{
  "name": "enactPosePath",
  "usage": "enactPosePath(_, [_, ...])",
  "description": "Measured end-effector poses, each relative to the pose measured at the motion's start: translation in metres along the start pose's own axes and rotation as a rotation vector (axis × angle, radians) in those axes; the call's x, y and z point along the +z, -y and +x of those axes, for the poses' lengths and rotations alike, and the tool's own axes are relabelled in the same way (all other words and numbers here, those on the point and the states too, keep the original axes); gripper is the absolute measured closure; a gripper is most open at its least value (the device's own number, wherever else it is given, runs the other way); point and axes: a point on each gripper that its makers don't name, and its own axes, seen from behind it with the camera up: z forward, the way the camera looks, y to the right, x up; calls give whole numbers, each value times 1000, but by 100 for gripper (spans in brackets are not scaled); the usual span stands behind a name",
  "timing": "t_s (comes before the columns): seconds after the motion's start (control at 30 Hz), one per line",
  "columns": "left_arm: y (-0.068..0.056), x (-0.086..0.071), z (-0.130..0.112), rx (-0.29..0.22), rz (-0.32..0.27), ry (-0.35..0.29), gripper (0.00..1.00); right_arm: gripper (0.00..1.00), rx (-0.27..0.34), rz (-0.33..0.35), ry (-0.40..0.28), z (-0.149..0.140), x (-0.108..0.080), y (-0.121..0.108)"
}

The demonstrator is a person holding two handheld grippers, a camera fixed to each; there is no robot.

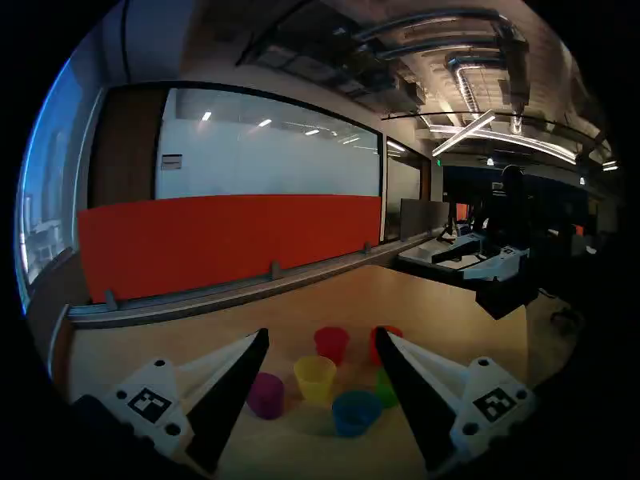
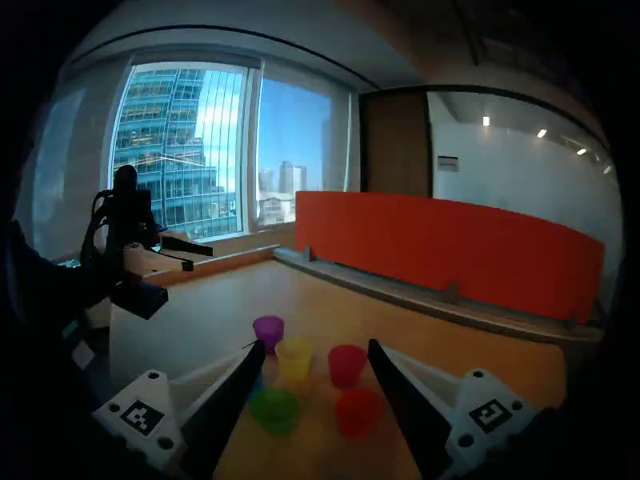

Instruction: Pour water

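Observation:
Several small plastic cups stand in a cluster on the wooden table (image 1: 448, 312). In the left gripper view I see a purple cup (image 1: 266, 394), a yellow cup (image 1: 314, 378), a blue cup (image 1: 356, 412) and a pink cup (image 1: 331, 344). A red cup (image 1: 387, 333) and a green cup (image 1: 384, 390) are partly hidden by one finger. My left gripper (image 1: 320, 336) hangs open just short of the cluster, holding nothing. My right gripper (image 2: 314, 346) is open too, facing the same cups: purple (image 2: 269, 330), yellow (image 2: 294, 356), pink (image 2: 346, 364), green (image 2: 274, 410), red (image 2: 358, 412).
A low orange partition (image 1: 232, 240) on a grey rail runs along the table's far side. The other gripper (image 1: 480, 260) hovers over the table's right part, and the left one (image 2: 152, 252) shows beside a dark sleeve. Large windows (image 2: 184, 152) lie beyond the table.

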Motion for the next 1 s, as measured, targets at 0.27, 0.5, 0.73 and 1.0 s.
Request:
enactPosePath(0.27, [-5,8,-31,-6,-33,60,1,1,-20,25,53,-27,9,4])
enactPosePath(0.5, [-11,15,-55,-11,-64,100,1,0,-21,54,94,-51,18,9])
enactPosePath(0.73, [-14,24,-80,-10,-92,147,1,1,-16,67,139,-77,27,10])
enactPosePath(1.0, [-27,32,-112,17,-133,209,1,1,-20,71,195,-112,36,10])
